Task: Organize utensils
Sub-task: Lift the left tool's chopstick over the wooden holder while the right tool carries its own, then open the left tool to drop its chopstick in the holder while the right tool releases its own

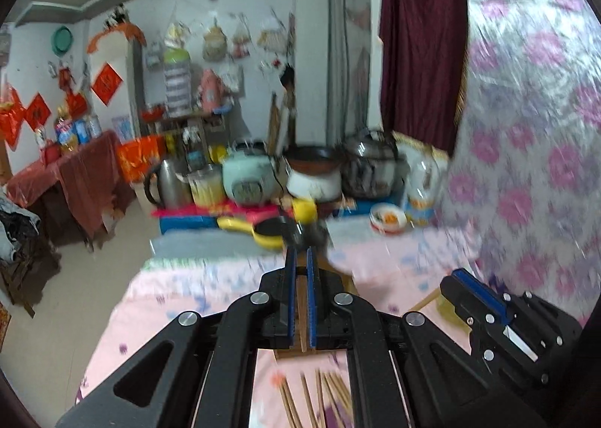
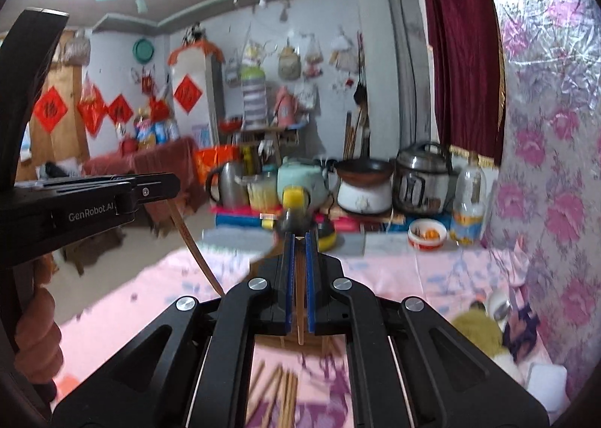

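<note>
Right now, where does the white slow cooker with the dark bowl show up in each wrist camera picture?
Left wrist view: the white slow cooker sits just right of centre, beyond the left gripper.
Right wrist view: the cooker is right of centre, beyond the right gripper.
Shared landmark: the steel pressure cooker immediately on its right.

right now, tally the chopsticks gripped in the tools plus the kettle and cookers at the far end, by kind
chopsticks: 2 (one in the left tool, one in the right tool)
kettle: 1
cookers: 3 (teal, white, silver)
total: 6
</note>
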Demonstrator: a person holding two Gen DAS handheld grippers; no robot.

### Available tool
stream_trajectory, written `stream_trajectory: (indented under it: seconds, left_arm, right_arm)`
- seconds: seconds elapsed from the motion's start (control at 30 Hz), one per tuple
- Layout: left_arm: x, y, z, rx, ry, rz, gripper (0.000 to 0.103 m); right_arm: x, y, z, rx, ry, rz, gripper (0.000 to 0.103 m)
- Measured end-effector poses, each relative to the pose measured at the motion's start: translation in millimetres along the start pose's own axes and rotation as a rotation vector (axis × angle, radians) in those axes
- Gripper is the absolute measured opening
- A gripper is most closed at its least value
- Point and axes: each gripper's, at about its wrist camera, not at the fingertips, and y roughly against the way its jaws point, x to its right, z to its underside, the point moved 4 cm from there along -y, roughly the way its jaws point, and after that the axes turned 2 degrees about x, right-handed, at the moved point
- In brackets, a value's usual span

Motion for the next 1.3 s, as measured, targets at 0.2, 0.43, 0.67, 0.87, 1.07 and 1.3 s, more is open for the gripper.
stream_trajectory:
  seconds: [0.2,0.43,0.67,0.87,1.07,1.3]
  left_arm:
    - [-15.7,-42.4,-15.8,0.028,0.048,-0.02,0.006]
    - [-30.5,-100.3,40.3,-0.127,0.083,0.002,0.026]
    - [-55.1,-62.8,54.4,-0.089,0.139,-0.033,0.074]
    - [-65.0,-3.7,85.5,-0.053,0.192,-0.076,0.097]
    - [-58.7,36.7,155.1,-0.113,0.163,-0.092,0.097]
    - [-49.6,2.6,245.3,-0.289,0.081,-0.074,0.097]
  right_arm:
    - [-1.0,-47.8,-20.4,0.03,0.01,0.03,0.006]
    - [8.6,-101.8,24.8,-0.126,0.005,0.04,0.011]
    - [24.7,-66.8,22.6,-0.112,-0.071,0.023,0.027]
    - [27.2,0.3,40.8,-0.075,-0.083,0.045,0.061]
    - [17.4,66.6,95.6,-0.097,-0.038,0.03,0.085]
    - [27.4,48.5,166.6,-0.244,0.007,0.058,0.087]
